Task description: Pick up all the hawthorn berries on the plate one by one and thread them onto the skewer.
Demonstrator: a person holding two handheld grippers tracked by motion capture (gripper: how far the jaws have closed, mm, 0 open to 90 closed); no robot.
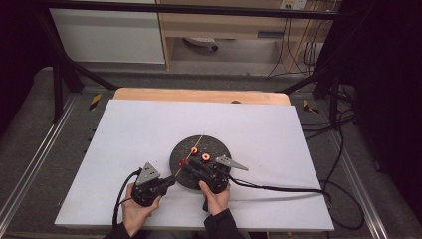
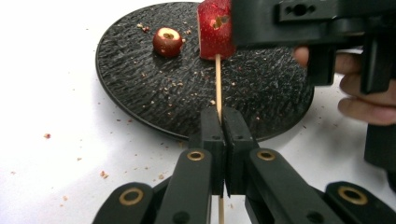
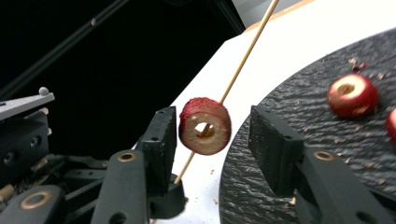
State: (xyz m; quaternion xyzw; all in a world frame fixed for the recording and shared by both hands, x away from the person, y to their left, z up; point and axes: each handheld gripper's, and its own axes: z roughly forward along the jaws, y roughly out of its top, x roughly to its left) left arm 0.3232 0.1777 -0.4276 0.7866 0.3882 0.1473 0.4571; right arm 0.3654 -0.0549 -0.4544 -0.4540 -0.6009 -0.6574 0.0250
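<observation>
Pinching the skewer (image 2: 217, 81) low down, left gripper (image 2: 222, 122) jaws pressed together on it. Red fruit ring (image 3: 205, 125) threaded on skewer, above the plate's (image 3: 280, 107) edge, between right gripper's (image 3: 212, 140) spread jaws; pads clear.

The plate (image 2: 140, 88) is matt black with a rough, ridged texture; the skewer (image 3: 243, 60) is pale smooth wood; the tongs (image 2: 223, 135) are matt black plastic.

Black jaws, brass-ringed pivots, grey plates; apparently dark sleeves (image 1: 219, 226).
</observation>
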